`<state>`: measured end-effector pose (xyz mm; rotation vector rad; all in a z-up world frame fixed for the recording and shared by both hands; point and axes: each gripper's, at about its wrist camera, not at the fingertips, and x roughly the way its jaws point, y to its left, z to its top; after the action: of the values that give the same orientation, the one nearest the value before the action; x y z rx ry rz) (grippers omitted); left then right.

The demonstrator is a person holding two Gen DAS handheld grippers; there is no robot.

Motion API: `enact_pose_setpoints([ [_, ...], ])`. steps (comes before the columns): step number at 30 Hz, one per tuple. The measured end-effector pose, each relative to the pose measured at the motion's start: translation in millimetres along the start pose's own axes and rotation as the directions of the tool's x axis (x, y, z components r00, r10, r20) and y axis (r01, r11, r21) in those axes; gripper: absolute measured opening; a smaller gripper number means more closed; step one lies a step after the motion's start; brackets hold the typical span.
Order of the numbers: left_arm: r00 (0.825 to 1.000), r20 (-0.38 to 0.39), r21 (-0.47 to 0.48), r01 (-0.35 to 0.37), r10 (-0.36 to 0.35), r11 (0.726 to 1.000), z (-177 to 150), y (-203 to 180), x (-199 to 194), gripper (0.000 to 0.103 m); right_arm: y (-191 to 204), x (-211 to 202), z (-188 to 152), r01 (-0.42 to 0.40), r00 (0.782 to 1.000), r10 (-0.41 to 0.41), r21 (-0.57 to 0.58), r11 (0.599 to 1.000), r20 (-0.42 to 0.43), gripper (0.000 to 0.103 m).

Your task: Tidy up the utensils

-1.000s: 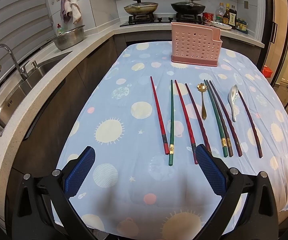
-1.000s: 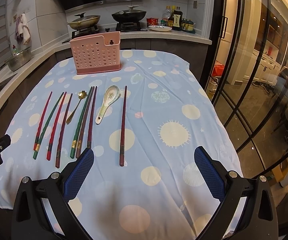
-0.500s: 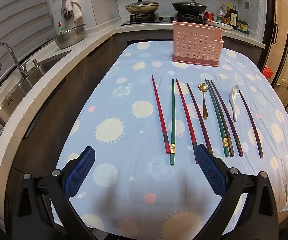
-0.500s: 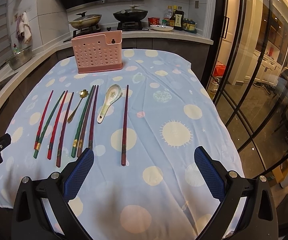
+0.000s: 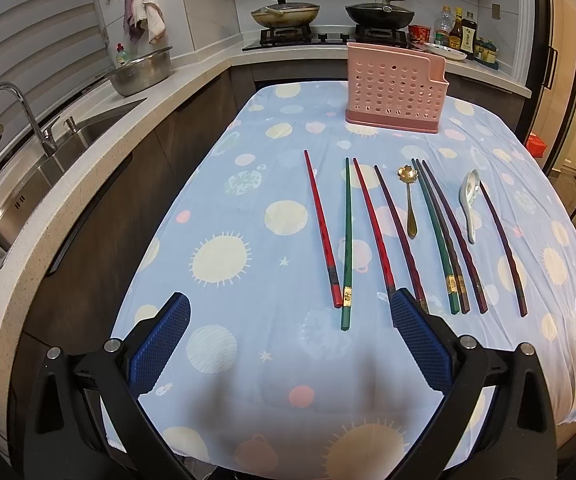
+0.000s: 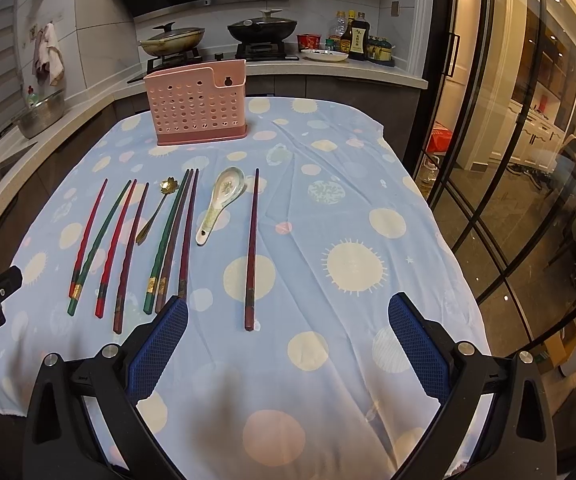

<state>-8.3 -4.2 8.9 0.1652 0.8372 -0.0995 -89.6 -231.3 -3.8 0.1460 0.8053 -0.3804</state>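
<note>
Both grippers, left [image 5: 290, 344] and right [image 6: 288, 344], hung spread wide, holding nothing. Chopsticks [image 6: 251, 248] and spoons [image 6: 223, 200] lay in a row before the pink holder [image 6: 197, 104]. Best pinch each stick near its butt end, then drop it in upright.

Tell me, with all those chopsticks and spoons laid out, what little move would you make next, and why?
Probably lower the right gripper onto the lone dark chopstick just ahead of it. Both grippers are open and hold nothing, every utensil lies on the tablecloth, and that chopstick lies apart from the rest, so it looks easiest to pinch before carrying it to the pink holder.
</note>
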Motion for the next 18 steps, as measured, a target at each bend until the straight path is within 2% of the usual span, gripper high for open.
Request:
enact_pose_setpoints([
  [18, 1.000, -0.006, -0.003, 0.002, -0.002, 1.000, -1.5, 0.7, 1.6, 0.096, -0.1, 0.5, -0.2, 0.001, 1.000, -0.001, 0.001, 1.000, -0.001, 0.096],
])
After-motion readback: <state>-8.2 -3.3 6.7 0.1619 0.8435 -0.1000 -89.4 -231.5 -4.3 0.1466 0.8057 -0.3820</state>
